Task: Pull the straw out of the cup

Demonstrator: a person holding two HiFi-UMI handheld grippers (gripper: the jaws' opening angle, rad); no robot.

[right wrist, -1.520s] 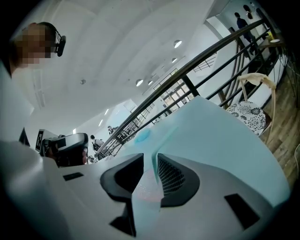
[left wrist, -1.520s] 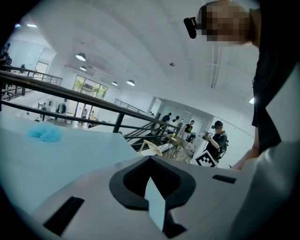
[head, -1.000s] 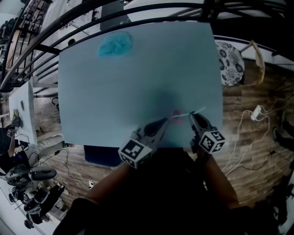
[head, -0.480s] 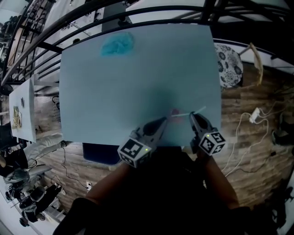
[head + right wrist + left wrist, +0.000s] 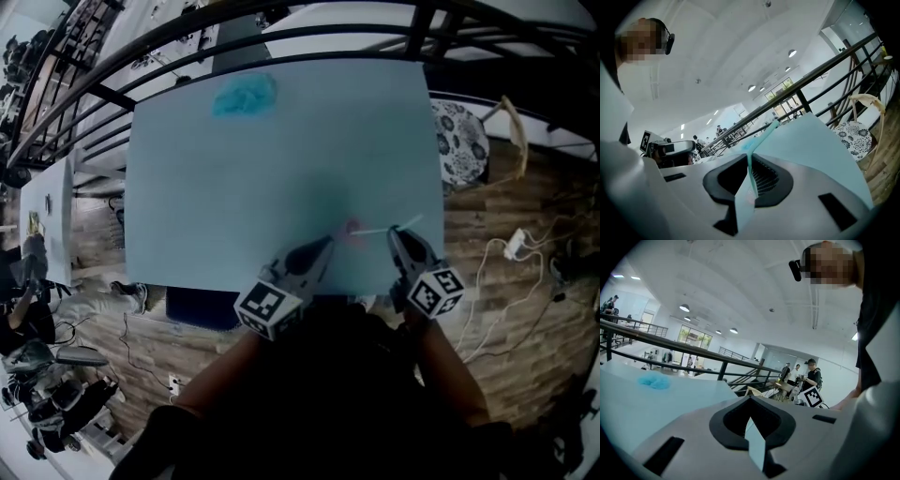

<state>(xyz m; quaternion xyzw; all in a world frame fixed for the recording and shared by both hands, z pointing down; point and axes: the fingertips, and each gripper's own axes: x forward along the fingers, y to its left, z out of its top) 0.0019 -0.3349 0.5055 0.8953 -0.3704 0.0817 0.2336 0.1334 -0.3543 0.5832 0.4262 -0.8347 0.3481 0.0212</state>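
Pale straw (image 5: pixel 761 136) sits clamped in the right gripper's (image 5: pixel 750 158) closed jaws, jutting beyond their tips; the left gripper (image 5: pixel 325 244), jaws pressed together and empty, points at the pink cup (image 5: pixel 353 228) on the blue table (image 5: pixel 234 169).

Crumpled blue cloth (image 5: pixel 244 95) on table (image 5: pixel 234 187) far edge.

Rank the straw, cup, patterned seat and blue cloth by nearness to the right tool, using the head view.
1. straw, held by the right tool.
2. cup, just left.
3. patterned seat, upper right.
4. blue cloth, far left corner.
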